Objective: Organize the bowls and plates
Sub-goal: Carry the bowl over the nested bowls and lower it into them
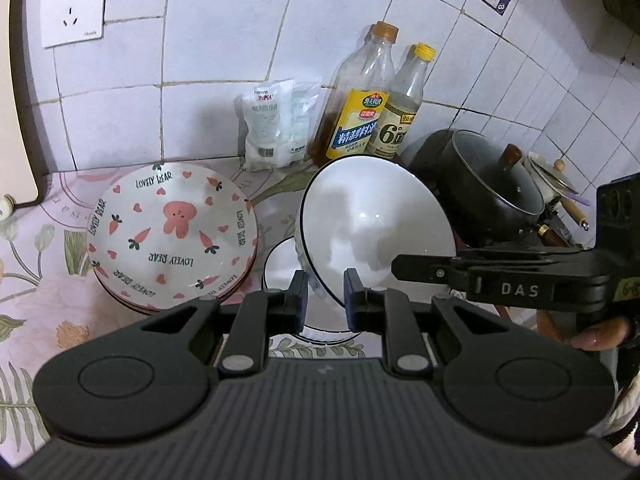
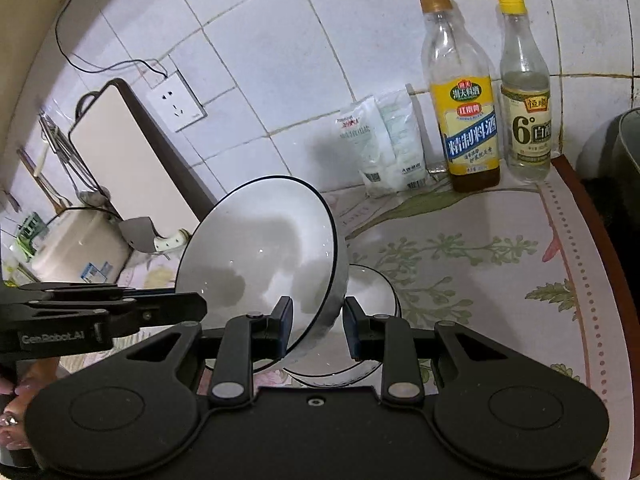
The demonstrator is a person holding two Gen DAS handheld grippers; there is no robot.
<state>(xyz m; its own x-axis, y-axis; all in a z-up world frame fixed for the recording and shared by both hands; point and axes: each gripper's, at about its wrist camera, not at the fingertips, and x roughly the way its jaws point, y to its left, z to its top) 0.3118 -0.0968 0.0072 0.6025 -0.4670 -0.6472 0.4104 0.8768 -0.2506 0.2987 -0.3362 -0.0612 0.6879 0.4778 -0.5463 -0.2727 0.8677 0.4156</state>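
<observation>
A white bowl with a black rim [image 1: 372,220] is tilted up on its edge over a second white black-rimmed bowl [image 1: 280,268] that sits on the counter. My left gripper [image 1: 326,300] is closed on the tilted bowl's near rim. My right gripper [image 2: 316,328] also grips this bowl's wall [image 2: 260,248], one finger inside and one outside. The lower bowl [image 2: 372,292] shows behind it in the right wrist view. A stack of rabbit-and-carrot "Lovely Bear" bowls [image 1: 172,236] stands to the left. The right gripper's body [image 1: 500,276] shows at the right of the left wrist view.
Two bottles [image 1: 360,96] [image 1: 404,108] and salt bags [image 1: 276,124] stand against the tiled wall. A black lidded pot [image 1: 488,188] is at the right. A cutting board [image 2: 128,152] and a rice cooker [image 2: 76,244] stand at the left. The counter has a floral cloth [image 2: 480,264].
</observation>
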